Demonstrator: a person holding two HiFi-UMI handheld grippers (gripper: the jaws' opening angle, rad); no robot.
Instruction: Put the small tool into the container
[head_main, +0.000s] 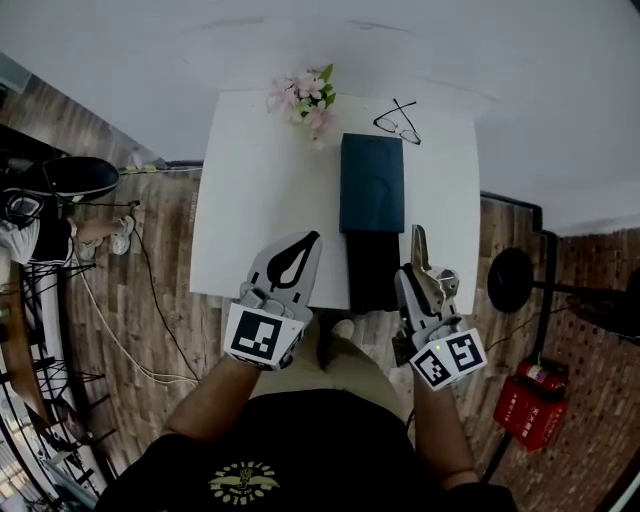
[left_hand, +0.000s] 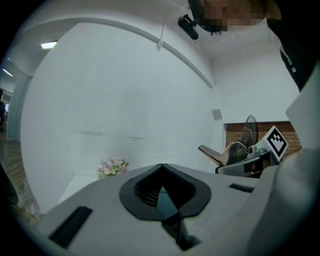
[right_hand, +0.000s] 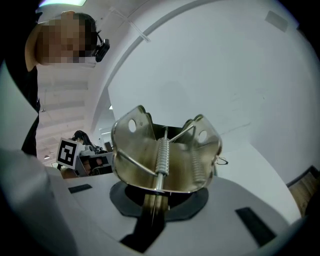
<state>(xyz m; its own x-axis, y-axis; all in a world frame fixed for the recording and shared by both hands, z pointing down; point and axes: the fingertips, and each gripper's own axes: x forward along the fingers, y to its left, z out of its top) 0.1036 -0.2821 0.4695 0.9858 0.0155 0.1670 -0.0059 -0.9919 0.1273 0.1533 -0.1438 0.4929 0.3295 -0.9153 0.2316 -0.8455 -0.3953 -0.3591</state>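
Metal tool is clamped in the right gripper, seen over the table's near edge, just right of the dark container. Left gripper is drawn closed at the tips — apparently empty.

We're holding both out front of us: left gripper has its 2 jaws pinched together, empty; right gripper is clamped on the metal clip.

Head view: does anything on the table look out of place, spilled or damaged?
Nothing looks spilled or broken. The flowers, glasses and dark container lie tidily on the white table; the right tool holds a metal spring clip near the front edge. The container's black end seems to reach that edge.
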